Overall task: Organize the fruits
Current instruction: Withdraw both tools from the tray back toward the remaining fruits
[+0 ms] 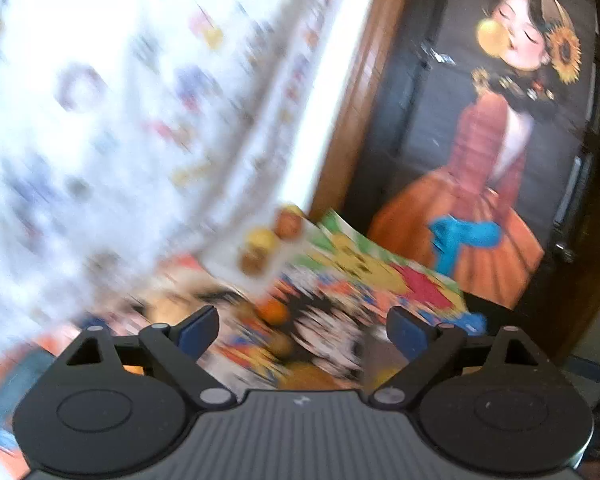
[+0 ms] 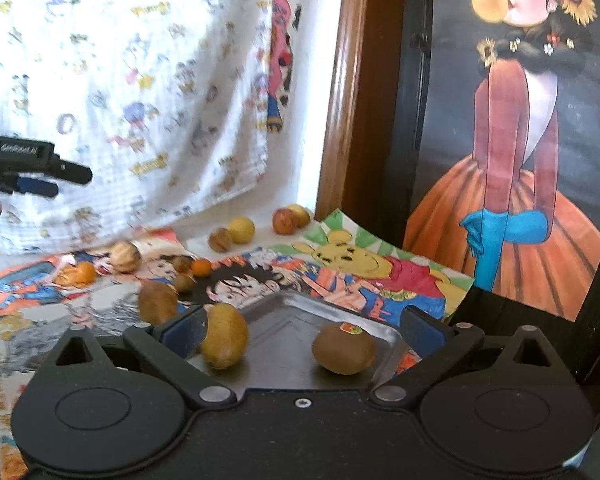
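Observation:
In the right wrist view my right gripper [image 2: 304, 328] stands open over a metal tray [image 2: 284, 306]. Two brown kiwis lie on the tray between the jaws: one [image 2: 224, 336] close by the left finger, one with a sticker [image 2: 343, 348] further right. Neither is pressed from both sides. A third kiwi [image 2: 157, 302] sits just off the tray's left corner. My left gripper [image 1: 304, 332] is open and empty above the cartoon-printed mat [image 1: 380, 276]; its view is blurred. A small orange [image 1: 274, 312] lies ahead of it. From the right wrist the left gripper [image 2: 56, 184] shows at the left edge.
More fruit is scattered on the mat: a tangerine [image 2: 80, 272], a pale round fruit [image 2: 125, 256], a small orange [image 2: 201, 267], a yellow fruit [image 2: 241, 230], reddish apples [image 2: 286, 220]. A printed white cloth [image 2: 140, 80] hangs behind; a wooden frame [image 2: 352, 100] and a painting [image 2: 512, 160] stand right.

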A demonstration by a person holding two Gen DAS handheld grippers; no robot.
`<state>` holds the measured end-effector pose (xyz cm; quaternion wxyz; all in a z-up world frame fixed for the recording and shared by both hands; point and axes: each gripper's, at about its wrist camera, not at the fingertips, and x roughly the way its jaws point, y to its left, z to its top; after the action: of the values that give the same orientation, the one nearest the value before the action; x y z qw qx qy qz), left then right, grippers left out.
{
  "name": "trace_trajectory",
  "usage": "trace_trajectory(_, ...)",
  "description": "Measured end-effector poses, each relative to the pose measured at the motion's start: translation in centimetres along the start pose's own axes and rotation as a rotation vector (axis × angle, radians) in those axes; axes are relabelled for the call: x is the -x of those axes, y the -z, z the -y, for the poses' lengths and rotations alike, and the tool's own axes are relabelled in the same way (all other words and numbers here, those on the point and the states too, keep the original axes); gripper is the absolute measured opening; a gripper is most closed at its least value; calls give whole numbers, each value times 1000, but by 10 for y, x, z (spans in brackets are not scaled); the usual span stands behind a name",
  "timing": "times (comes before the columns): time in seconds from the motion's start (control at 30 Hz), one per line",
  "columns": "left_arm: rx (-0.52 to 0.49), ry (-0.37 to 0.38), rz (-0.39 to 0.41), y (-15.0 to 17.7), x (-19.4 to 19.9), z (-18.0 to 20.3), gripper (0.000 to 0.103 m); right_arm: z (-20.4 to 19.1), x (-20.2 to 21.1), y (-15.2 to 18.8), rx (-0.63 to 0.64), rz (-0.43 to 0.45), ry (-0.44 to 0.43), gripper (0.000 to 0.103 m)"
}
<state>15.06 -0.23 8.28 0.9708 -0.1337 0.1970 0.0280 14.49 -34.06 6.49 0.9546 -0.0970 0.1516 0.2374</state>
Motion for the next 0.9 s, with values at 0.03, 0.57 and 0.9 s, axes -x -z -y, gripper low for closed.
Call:
trace_trajectory(0.03,-4,-21,19,-6,8,-7,94,-4,7,-1,8,8,-4,102)
trace_trajectory(0.57,-20,-229,268,-76,176,-115,101,-76,69,-24,82,80,-97,102)
trace_trajectory(0.9,-34,-218,182,-45,241,-112,103,-133,97,-49,-113,20,-129,102)
